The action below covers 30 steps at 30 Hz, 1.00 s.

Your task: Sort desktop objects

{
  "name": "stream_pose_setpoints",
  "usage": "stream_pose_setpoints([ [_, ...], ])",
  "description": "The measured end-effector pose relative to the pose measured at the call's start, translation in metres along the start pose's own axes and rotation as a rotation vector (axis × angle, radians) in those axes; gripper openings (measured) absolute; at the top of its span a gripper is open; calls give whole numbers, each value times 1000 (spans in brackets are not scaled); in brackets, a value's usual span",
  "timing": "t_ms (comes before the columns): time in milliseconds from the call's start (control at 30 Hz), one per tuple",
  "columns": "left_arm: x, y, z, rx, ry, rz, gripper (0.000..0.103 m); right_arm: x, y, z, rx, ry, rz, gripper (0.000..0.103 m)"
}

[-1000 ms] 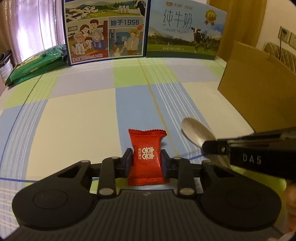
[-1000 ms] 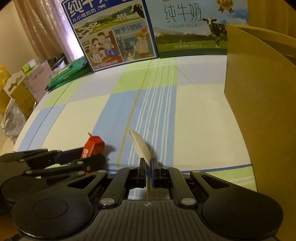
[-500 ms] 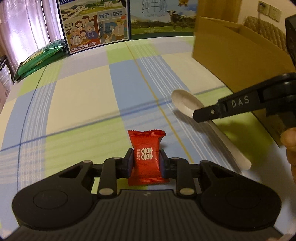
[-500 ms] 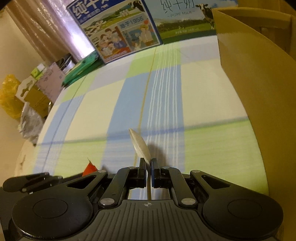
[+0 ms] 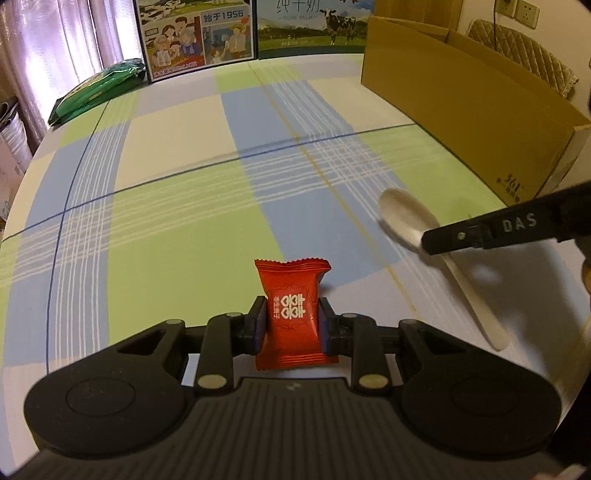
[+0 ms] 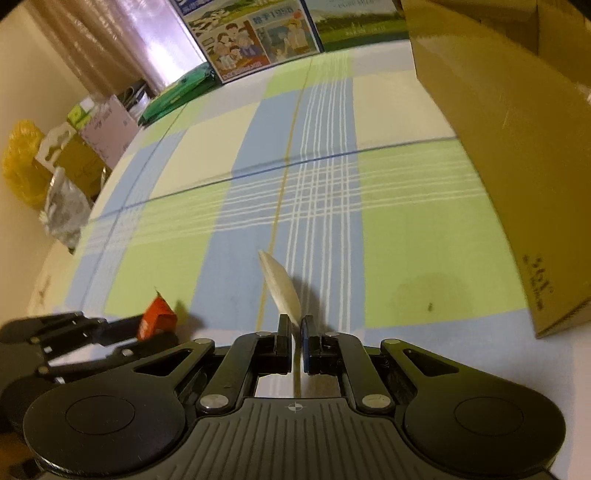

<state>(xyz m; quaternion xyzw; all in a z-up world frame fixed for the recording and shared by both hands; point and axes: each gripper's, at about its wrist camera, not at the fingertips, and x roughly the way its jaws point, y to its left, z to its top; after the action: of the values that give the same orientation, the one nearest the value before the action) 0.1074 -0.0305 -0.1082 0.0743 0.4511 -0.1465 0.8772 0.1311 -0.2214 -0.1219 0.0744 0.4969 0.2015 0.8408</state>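
The left gripper [image 5: 292, 322] pinches a red candy [image 5: 291, 314] upright between its fingers, the wrapper's crimped top standing above them. The right gripper [image 6: 294, 343] is clamped on the handle of a white spoon [image 6: 280, 290], held edge-on with the bowl pointing forward and up; from the left wrist view its long axis runs from the bowl back toward the near table edge. Both things ride clear of the checked tablecloth [image 5: 184, 221]. The open cardboard box [image 5: 461, 99] stands to the right, its long wall running away down the table. It lies nearer the right gripper, so I'd guess the spoon goes in first, with the candy crossing farther. Milk cartons [image 5: 199, 33] and a green packet [image 5: 99, 88] sit at the far end.
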Motion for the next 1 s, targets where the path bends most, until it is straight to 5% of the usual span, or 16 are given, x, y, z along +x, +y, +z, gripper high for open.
stream_pose_setpoints([
  [67,-1,1,-2,-7,-3,-6,23,-2,3,-5,-31,-12,-36,24],
  [133,-3,0,-4,-9,-13,-9,23,-3,4,-9,-42,-30,-58,63],
  [567,-5,5,-5,-21,-32,-22,48,2,5,-8,-115,-74,-99,65],
  [900,1,6,-6,-46,-14,-50,46,7,9,-8,-133,-75,-98,66],
  [1000,5,0,-9,-8,-3,-24,35,8,10,-7,-154,-82,-110,66],
])
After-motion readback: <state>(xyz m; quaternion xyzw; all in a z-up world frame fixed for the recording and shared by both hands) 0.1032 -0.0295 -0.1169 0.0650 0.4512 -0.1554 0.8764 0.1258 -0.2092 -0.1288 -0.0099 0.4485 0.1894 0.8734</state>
